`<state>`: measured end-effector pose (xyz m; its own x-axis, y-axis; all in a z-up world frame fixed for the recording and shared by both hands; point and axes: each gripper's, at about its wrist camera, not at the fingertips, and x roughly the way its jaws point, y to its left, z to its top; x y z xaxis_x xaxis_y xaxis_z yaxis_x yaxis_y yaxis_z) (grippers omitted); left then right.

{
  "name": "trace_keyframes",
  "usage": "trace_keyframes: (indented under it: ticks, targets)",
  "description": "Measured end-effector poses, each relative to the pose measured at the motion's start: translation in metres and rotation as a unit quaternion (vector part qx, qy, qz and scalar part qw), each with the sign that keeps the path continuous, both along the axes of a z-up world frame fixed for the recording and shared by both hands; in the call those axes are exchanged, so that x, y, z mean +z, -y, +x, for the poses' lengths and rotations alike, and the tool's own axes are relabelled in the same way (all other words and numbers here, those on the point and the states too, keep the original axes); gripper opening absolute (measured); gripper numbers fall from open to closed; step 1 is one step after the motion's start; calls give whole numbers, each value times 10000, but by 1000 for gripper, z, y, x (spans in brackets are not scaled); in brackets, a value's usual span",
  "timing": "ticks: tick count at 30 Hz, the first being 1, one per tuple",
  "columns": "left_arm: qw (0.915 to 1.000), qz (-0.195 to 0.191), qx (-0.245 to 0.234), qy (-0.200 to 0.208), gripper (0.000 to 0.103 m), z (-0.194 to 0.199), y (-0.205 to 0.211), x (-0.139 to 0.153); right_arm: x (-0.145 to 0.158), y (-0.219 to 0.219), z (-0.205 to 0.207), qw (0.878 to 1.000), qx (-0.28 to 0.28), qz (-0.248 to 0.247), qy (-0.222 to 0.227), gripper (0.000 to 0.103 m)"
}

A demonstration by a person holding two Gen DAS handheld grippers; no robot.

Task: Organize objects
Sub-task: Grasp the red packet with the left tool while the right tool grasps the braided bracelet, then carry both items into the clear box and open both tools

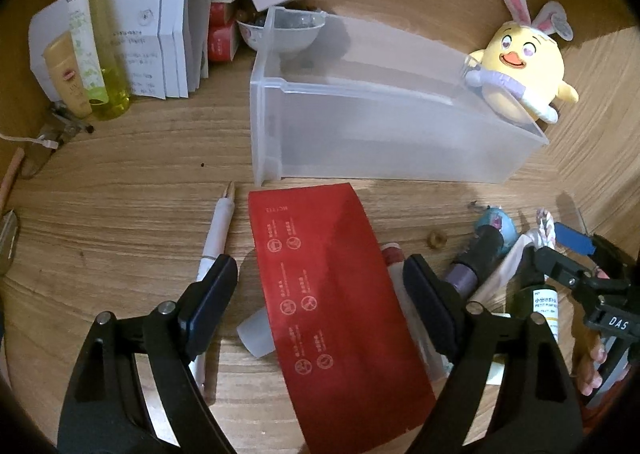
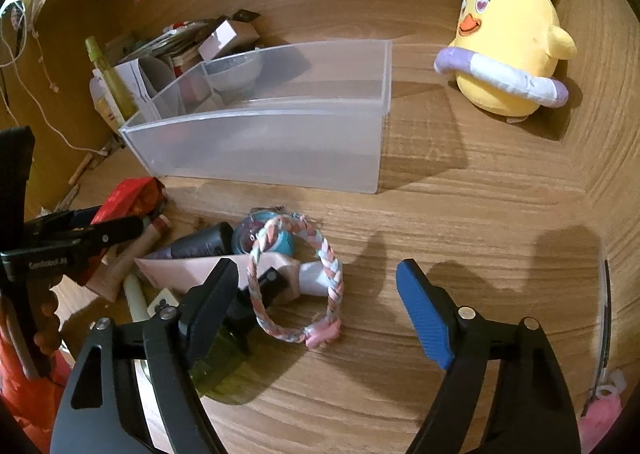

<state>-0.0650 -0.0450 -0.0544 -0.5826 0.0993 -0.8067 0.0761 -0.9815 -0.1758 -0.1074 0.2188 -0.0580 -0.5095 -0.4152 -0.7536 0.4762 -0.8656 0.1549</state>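
Note:
A clear plastic bin (image 1: 384, 133) stands empty on the wooden desk; it also shows in the right wrist view (image 2: 260, 145). My left gripper (image 1: 320, 290) is open, its jaws either side of a red packet (image 1: 332, 302) lying flat. A white pen (image 1: 218, 234) lies left of it. My right gripper (image 2: 316, 298) is open above a braided pink-and-blue bracelet (image 2: 296, 286), which rests on a pile holding a dark purple tube (image 2: 196, 246), a teal round case (image 2: 260, 240) and a green bottle (image 2: 216, 366). The right gripper also shows in the left wrist view (image 1: 576, 274).
A yellow chick plush (image 1: 520, 69) sits right of the bin, also in the right wrist view (image 2: 508, 53). Behind the bin are a white bowl (image 1: 280, 31), folded papers (image 1: 160, 41), a yellow-green bottle (image 1: 100, 45) and red boxes (image 1: 220, 33). Wooden walls close in behind and right.

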Motion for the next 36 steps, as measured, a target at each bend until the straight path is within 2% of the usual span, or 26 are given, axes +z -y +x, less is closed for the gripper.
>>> trace_keyframes:
  ticks: [3, 5, 8, 12, 16, 17, 23, 36]
  targets:
    - [10000, 10, -30, 17, 79, -3, -1, 0, -1, -2, -1, 10000, -25, -18, 63, 69]
    - [10000, -19, -31, -8, 67, -3, -1, 0, -3, -3, 0, 9999, 0, 0, 127, 61]
    - [10000, -89, -24, 35, 55, -6, -1, -1, -6, -4, 0, 9997, 12, 14, 234, 48]
    - [9999, -117, 8, -29, 55, -5, -3, -1, -9, -7, -1, 9994, -51, -59, 330, 30]
    - [9995, -227, -2, -219, 55, -2, -9, 5, -8, -13, 1, 9993, -179, -146, 277, 20]
    - [9993, -248, -6, -274, 55, -1, -10, 7, -6, -15, 1, 9994, -210, -137, 250, 13]
    - [9984, -230, -3, -519, 55, 5, -12, 20, 6, -21, 5, 9992, -350, -204, -48, 9]
    - [9924, -159, 33, -1221, 55, 16, -11, 64, 57, -13, 12, 9947, -276, -468, -871, 8]
